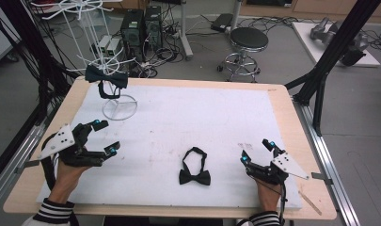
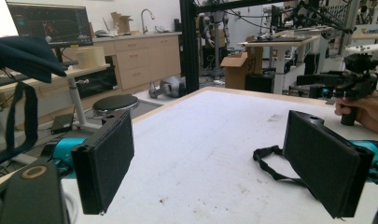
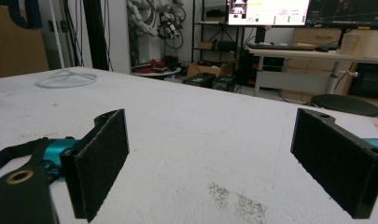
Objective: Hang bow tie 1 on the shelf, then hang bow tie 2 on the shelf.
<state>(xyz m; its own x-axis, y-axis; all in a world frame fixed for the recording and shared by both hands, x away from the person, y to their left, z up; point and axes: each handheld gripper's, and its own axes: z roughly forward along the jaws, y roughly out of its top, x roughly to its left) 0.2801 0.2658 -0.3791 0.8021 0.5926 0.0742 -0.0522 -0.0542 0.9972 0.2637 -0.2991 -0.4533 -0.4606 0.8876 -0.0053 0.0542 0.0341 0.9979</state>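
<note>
Satin-black bow tie with looped strap on rough white foam board

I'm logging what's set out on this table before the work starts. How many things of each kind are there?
Bow ties: 2, one lying flat, one hanging on the stand
White wire stand: 1
Hand-held tools: 2, left, right
Total: 5

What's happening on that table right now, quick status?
Left gripper open, empty. Right gripper open, empty. Bow tie flat on the white mat between them, untouched. Second bow tie hangs on the wire stand, apart.
</note>
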